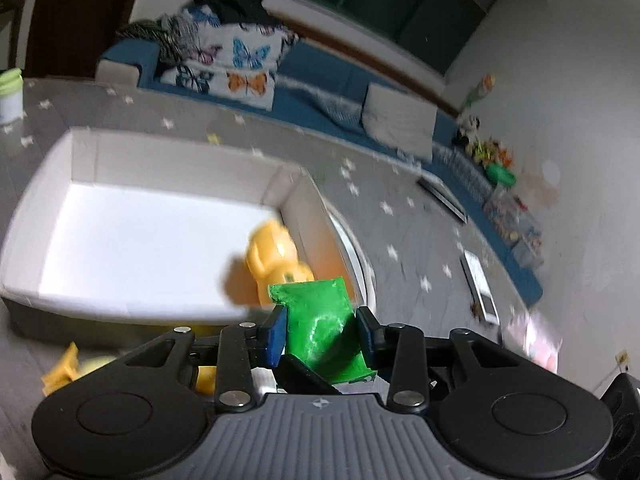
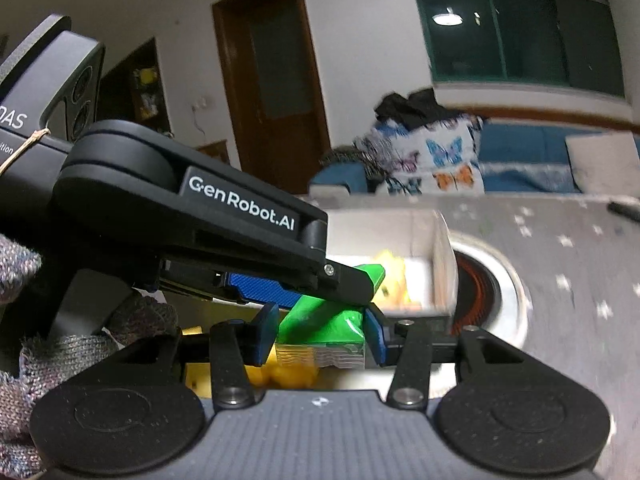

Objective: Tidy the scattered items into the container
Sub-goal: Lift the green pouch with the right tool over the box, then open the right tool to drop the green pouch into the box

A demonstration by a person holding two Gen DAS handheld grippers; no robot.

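A green packet point(image 1: 320, 320) with a white lower edge sits between the blue pads of my left gripper point(image 1: 320, 332), which press on both its sides. In the right wrist view the same green packet point(image 2: 320, 326) is also pinched by my right gripper point(image 2: 320, 336). There the left gripper's black finger point(image 2: 344, 282) crosses over the packet from the left. Just beyond stands the white box point(image 1: 84, 152), open on top, with a yellow toy car point(image 1: 268, 256) in its near right corner. The box wall point(image 2: 440, 256) and something yellow behind the packet show blurred.
Yellow pieces point(image 1: 60, 372) lie on the grey star-patterned table in front of the box. A round metal ring point(image 2: 492, 280) is set into the table right of the box. A gloved hand point(image 2: 24, 344) holds the left gripper. A blue sofa with a butterfly pillow point(image 1: 240, 60) runs behind.
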